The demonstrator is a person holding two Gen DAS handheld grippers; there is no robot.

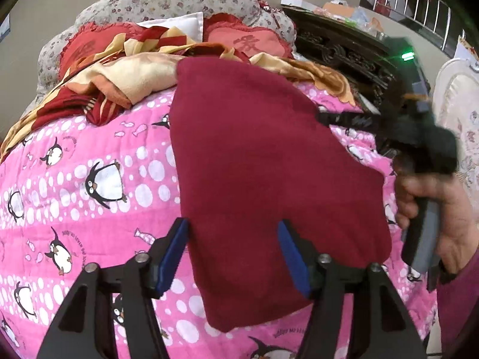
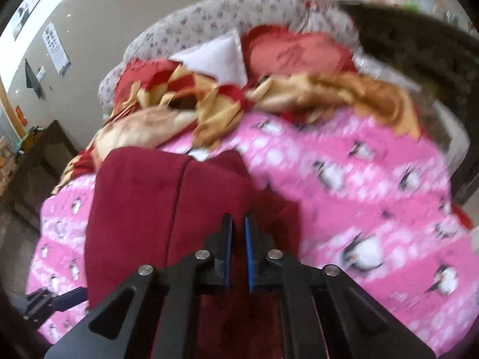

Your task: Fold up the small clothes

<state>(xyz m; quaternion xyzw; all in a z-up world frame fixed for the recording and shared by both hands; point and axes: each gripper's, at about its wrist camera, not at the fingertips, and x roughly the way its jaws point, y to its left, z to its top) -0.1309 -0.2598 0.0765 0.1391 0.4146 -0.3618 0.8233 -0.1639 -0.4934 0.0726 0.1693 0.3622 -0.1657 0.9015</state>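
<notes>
maroon garment (image 1: 263, 179) flat beneath spread left hand-held gripper (image 1: 232, 233).

- Pink quilt (image 1: 74, 179) left of the dark red garment (image 1: 254, 164): open surface.
- Crumpled red-and-yellow blanket (image 1: 119, 83) blocks the far end.
- Right gripper (image 1: 326, 118) occupies the garment's right edge.

1 dark red garment (image 1: 269, 161) under and ahead of both sets of jaws. 1 pink penguin quilt (image 1: 89, 179) beneath it. 2 red heart cushions (image 1: 254, 42) far ahead, 1 white pillow (image 1: 182, 24) between them. 1 red-and-yellow blanket (image 1: 119, 80) ahead. 2 grippers: left gripper (image 1: 232, 233), right gripper (image 2: 238, 230).
</notes>
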